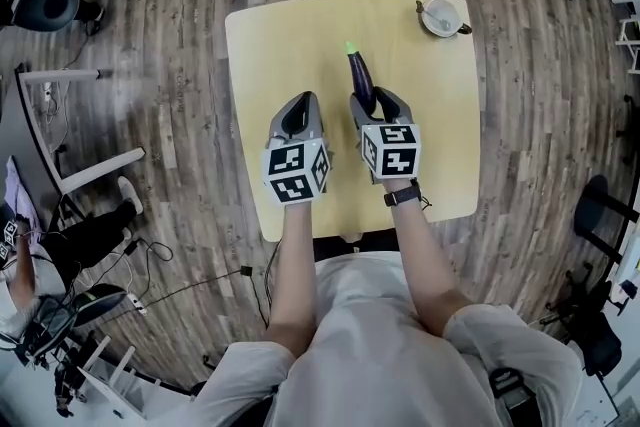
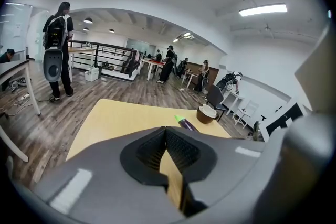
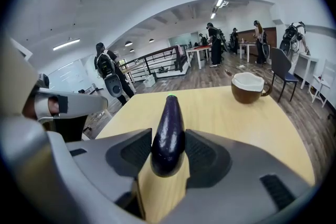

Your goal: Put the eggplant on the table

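Note:
A dark purple eggplant (image 1: 360, 78) with a green tip is clamped by its thick end between the jaws of my right gripper (image 1: 375, 102), pointing away from me over the middle of the yellow table (image 1: 260, 45). In the right gripper view the eggplant (image 3: 168, 134) sits tight between both pads, above the tabletop. My left gripper (image 1: 297, 115) hovers beside it on the left; its jaws meet at the tips with nothing between them (image 2: 166, 132). The eggplant's green tip (image 2: 182, 121) shows past the left gripper's jaws.
A brown cup with a white inside (image 1: 441, 17) stands at the table's far right corner, also visible in the right gripper view (image 3: 249, 86). Wooden floor surrounds the table. Chairs, desks and several people stand farther off in the room (image 2: 58, 50).

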Tool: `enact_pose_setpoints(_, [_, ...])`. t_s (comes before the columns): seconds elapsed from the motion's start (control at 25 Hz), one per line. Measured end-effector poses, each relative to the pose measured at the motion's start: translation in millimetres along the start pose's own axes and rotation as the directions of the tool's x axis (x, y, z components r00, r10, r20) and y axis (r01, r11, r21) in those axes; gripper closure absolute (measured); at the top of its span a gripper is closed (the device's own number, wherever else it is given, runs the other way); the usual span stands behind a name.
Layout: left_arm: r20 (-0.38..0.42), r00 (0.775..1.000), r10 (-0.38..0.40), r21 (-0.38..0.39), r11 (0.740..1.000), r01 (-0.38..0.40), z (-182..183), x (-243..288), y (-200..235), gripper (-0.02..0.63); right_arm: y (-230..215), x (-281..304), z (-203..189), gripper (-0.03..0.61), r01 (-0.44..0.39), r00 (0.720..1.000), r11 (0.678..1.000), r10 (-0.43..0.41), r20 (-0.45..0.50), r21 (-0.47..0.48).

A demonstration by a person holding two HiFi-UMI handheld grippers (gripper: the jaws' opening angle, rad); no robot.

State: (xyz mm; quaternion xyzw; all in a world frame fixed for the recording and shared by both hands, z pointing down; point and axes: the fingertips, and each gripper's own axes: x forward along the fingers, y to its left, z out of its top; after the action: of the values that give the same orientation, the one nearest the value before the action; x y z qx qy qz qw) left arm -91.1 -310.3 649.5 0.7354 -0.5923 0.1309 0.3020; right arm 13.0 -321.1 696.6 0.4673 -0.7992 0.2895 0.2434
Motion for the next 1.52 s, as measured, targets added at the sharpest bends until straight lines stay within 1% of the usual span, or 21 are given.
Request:
enact_pose_setpoints(0.24, [-0.019,1.0,0.007,-0.006,1.0,-0.007,-9.7,5.1,4.1,0.604,0.9,14.9,-18.9,0.379,-0.012,0.999,1.0,0.011,-0.037,-0.01])
enact_pose_setpoints(0.64, [-0.042,0.999,0.024,-0.011,1.0,-0.024,-18.9,10.6,13.8,0.604,1.3,36.2,-34.5,0.379,-0.007,0.997,0.999,0.005,-0.074,-0.032])
enact_pose_setpoints(0.88, [-0.046,0.999,0.028,-0.012,1.0,-0.028,-24.8,9.0,15.2,0.604,1.5,39.9,-36.0,0.377,-0.005,0.998,0.999,0.002,-0.067,-0.044])
enact_pose_setpoints(1.12, [-0.048,0.998,0.029,-0.009,1.0,-0.03,-27.1,8.0,11.4,0.604,2.1,40.6,-39.4,0.374,-0.028,0.997,0.999,0.025,-0.074,-0.037])
enact_pose_setpoints(1.32, [-0.044,0.999,0.025,-0.003,1.0,-0.025,-25.4,4.7,11.4,0.604,10.2,37.4,-34.9,0.354,-0.056,0.998,0.998,0.055,-0.042,-0.042])
enact_pose_setpoints(1.52, [-0.032,0.999,0.031,-0.01,0.999,-0.031,-22.1,0.5,10.6,0.604,14.2,27.4,-27.4,0.341,-0.06,0.998,0.996,0.058,-0.021,-0.062])
